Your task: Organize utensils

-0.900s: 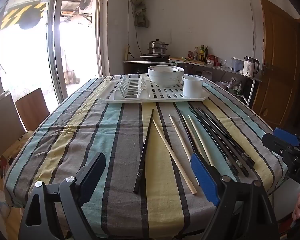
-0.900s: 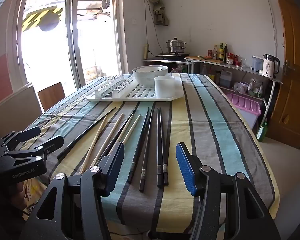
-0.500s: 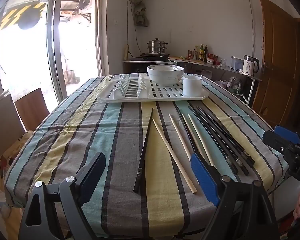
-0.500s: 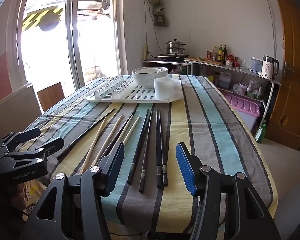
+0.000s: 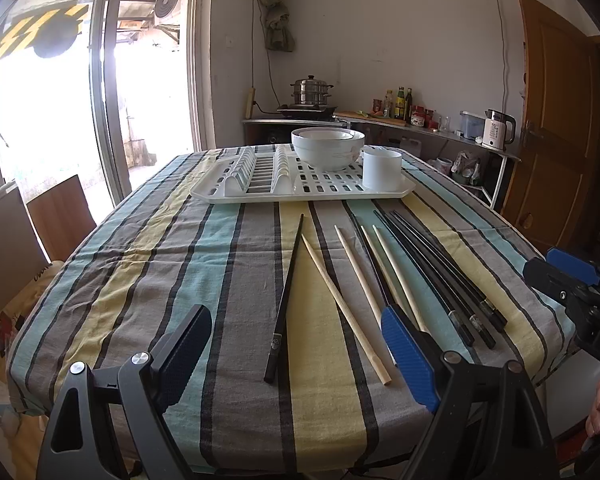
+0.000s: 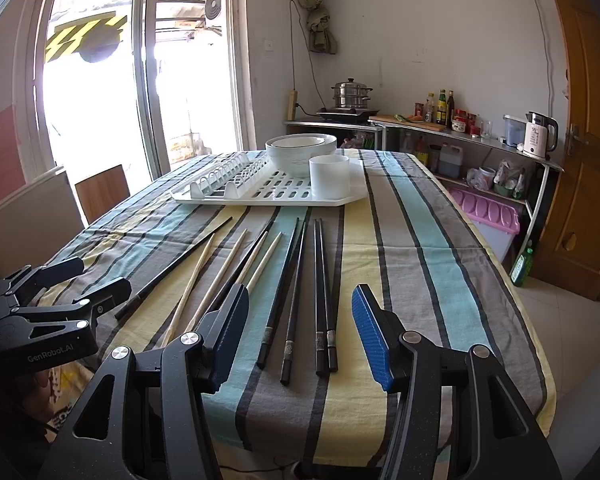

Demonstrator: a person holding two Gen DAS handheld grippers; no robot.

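Start of sorting. The left gripper [image 5: 296, 354] and right gripper [image 6: 300, 330] hover at the near table edge, jaws wide apart and empty. Black chopsticks [image 6: 324, 292] and wooden chopsticks [image 6: 190, 288] lie loose on the striped tablecloth [image 5: 148, 264], near the white drying rack [image 5: 384, 196] with its cup [image 5: 381, 169] at the far end. A good first grasp likely takes one stick near its thick near end, pads square across it

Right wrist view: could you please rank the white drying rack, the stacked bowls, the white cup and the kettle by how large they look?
1. white drying rack
2. stacked bowls
3. white cup
4. kettle, though it stands farther away, so its real size is unsure.
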